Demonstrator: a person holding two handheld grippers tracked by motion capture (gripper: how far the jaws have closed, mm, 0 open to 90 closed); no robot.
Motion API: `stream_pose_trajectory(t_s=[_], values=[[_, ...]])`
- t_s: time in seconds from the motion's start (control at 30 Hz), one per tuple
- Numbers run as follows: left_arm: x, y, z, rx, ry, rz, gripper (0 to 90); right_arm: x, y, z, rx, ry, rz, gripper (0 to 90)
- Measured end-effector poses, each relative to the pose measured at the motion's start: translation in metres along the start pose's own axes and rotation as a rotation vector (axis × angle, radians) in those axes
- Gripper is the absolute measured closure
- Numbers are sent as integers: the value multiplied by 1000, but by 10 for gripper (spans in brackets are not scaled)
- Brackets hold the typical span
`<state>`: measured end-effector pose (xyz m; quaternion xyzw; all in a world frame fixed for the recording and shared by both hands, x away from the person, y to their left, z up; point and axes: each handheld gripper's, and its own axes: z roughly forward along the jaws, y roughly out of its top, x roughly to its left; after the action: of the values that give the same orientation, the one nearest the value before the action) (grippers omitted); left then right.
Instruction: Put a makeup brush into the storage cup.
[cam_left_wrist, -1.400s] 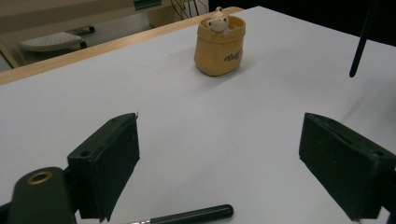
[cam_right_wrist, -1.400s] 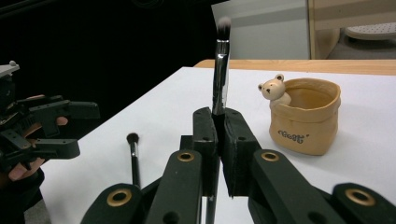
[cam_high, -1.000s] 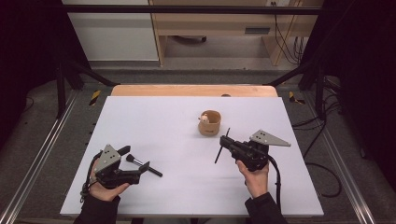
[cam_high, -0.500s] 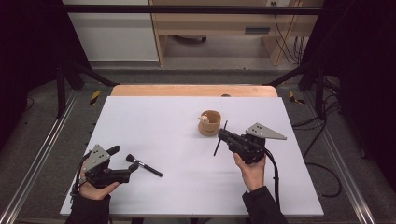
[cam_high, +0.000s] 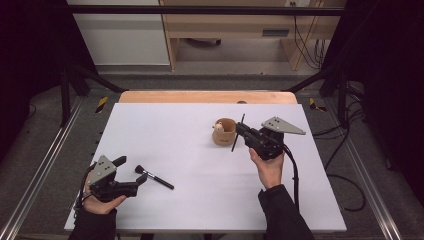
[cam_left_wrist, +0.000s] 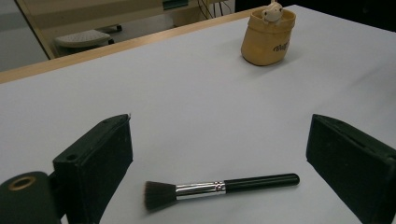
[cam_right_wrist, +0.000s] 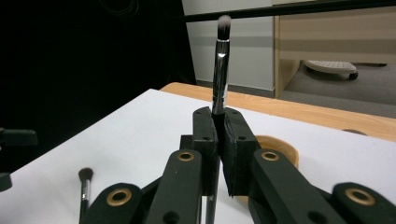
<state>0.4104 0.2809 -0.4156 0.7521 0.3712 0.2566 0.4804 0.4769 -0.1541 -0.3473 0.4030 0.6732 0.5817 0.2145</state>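
Right gripper (cam_high: 243, 131) jaws pinch thin brush (cam_right_wrist: 220, 65) just beside pot (cam_high: 224, 132), not yet in. Left gripper (cam_high: 134, 176) jaws spread; fat brush (cam_left_wrist: 219, 186) on table (cam_high: 200, 200) between them, ungrasped.

Black grippers, dark sleeves

Each hand carries a matt black gripper. The left gripper (cam_high: 134, 176), at 7 o'clock on the table, has a small grey three-cornered plate on top and blocky black pads (cam_left_wrist: 95, 161), one with a round hole in its upper face. The right gripper (cam_high: 240, 128), at 3 o'clock, bears a larger grey plate dotted with small holes; a black cable loops from its rear toward 5 o'clock. In the right gripper view its black link arms show brass-ringed pivot holes, and small screw holes dot the flat jaw blocks. Both forearms wear dark, close-fitting long sleeves (cam_high: 282, 212).
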Motion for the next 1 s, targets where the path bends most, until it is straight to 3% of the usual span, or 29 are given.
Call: stream_pose_trajectory(t_s=[1.0], values=[[1, 0, 3, -11, -12, 6, 64, -17, 27, 40, -9, -111, -45, 854]])
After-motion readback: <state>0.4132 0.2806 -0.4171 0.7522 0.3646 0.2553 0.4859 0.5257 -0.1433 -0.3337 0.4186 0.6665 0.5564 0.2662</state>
